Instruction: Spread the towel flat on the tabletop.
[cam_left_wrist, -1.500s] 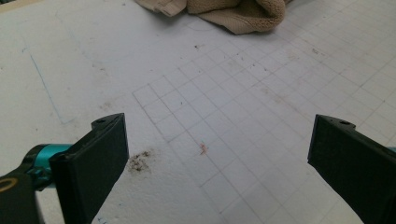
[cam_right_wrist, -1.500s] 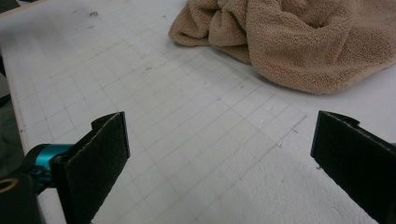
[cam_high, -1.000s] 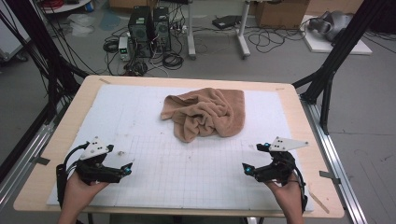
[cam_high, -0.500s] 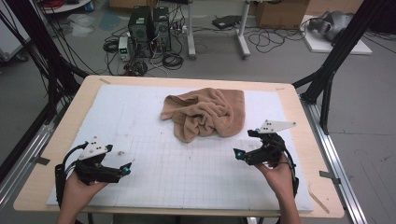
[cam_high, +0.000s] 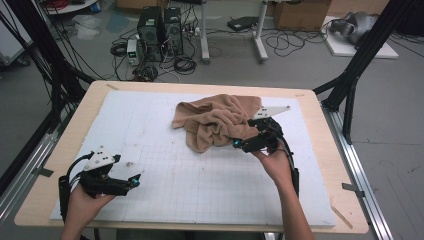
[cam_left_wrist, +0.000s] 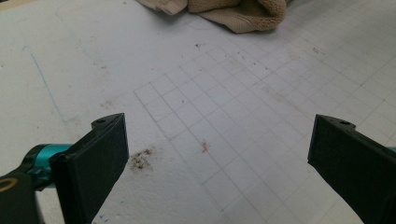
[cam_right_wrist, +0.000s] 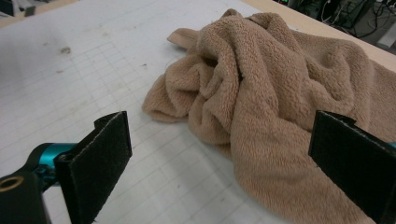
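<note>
A crumpled tan towel (cam_high: 216, 121) lies on the far middle of the white gridded board (cam_high: 160, 165). My right gripper (cam_high: 239, 143) stands open at the towel's near right edge, jaws wide apart. In the right gripper view the towel (cam_right_wrist: 266, 98) bunches just ahead of the open jaws, its near fold lying between them. My left gripper (cam_high: 131, 182) rests open near the board's front left corner, far from the towel. The left gripper view has bare grid between its jaws and the towel's edge (cam_left_wrist: 233, 11) far ahead.
The board sits on a wooden table (cam_high: 320, 115) with metal rails along both sides. A dark smudge (cam_left_wrist: 142, 158) marks the board near the left jaw. Computers and cables (cam_high: 160, 35) lie on the floor beyond the far edge.
My right gripper has moved forward and left from the front right of the board up to the towel's near right edge. The left gripper has stayed in place.
</note>
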